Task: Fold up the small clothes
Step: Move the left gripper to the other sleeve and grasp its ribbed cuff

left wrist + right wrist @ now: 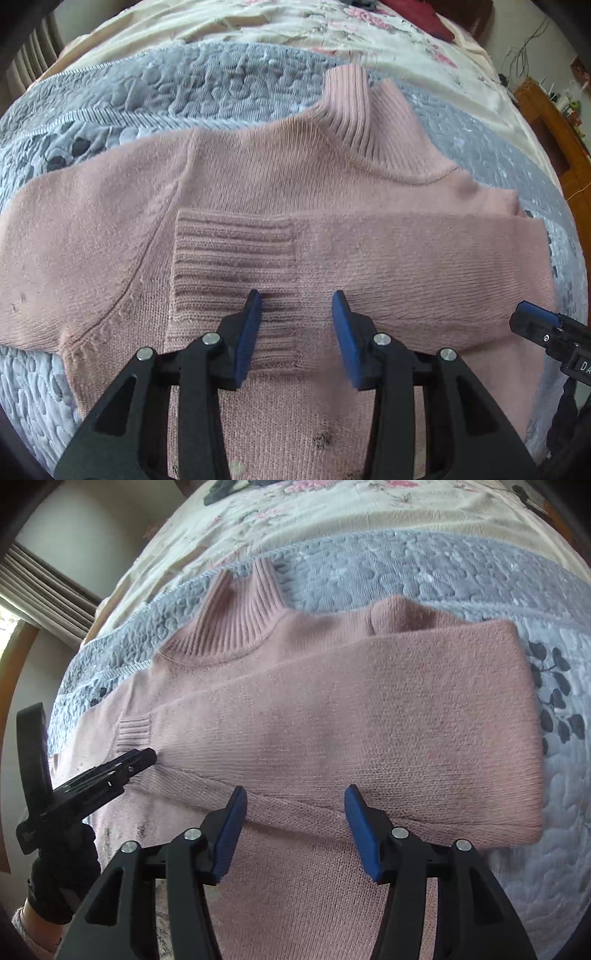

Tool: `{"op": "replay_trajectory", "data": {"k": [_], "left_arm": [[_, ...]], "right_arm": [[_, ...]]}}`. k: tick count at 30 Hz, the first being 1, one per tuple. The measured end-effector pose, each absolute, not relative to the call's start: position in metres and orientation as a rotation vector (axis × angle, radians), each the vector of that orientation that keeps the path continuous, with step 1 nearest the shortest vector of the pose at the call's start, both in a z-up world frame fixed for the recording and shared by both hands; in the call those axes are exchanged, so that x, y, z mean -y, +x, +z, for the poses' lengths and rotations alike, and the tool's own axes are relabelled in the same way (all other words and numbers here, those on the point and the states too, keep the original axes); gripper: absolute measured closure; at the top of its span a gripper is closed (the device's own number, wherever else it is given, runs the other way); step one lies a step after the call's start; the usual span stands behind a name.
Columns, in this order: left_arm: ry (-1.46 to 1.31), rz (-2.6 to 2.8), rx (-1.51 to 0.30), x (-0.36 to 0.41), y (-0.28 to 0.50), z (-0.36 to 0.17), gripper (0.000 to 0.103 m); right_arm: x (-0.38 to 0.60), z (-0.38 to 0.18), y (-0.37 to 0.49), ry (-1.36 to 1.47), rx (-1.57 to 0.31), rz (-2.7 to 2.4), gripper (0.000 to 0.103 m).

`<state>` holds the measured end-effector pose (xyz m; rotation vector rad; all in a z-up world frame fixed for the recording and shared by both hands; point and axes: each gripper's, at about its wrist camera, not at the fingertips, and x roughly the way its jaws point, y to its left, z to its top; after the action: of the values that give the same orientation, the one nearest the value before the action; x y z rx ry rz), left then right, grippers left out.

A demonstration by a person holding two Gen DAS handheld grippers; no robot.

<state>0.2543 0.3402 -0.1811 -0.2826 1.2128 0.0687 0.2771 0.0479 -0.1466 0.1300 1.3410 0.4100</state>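
The left gripper [297,301] stands with its blue pads spread wide and empty, and the ribbed cuff [236,254] of the folded sleeve lies just under and beyond its fingertips. The right gripper [293,794] is also spread wide, holding nothing, above the sleeve's near edge. The pink sweater [332,716] lies flat on the grey quilt [406,572], its collar [354,122] farther ahead.

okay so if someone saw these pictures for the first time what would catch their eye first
The pink knit sweater fills both views, lying flat on a grey quilted cover, with one sleeve folded across the chest. Next come the open left gripper above the ribbed cuff and the open right gripper above the folded sleeve.
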Motion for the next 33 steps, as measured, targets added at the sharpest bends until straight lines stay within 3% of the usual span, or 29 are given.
{"op": "replay_trajectory", "data": {"k": [6,11,17,24,33], "left_arm": [[-0.375,0.012,-1.2,-0.355,0.253,-0.183,0.064],[-0.429,0.052,-1.131,-0.393,0.225,-0.152,0.063],[-0.516,0.28,-1.064,-0.498,0.142,-0.127,0.056],[-0.644,0.575,-1.008,-0.632,0.049,-0.125,0.052],[-0.806,0.685,-0.879,-0.739,0.017,-0.134,0.049]], "right_arm": [[-0.059,-0.157,0.275,0.078,-1.349,0.378,0.042],[-0.074,-0.124,0.265,0.104,-1.299,0.419,0.042],[-0.134,-0.092,0.236,0.093,-1.26,0.574,0.039],[-0.213,-0.1,0.206,-0.016,-1.269,0.688,0.036],[-0.259,-0.117,0.184,-0.072,-1.293,0.725,0.036]]}}
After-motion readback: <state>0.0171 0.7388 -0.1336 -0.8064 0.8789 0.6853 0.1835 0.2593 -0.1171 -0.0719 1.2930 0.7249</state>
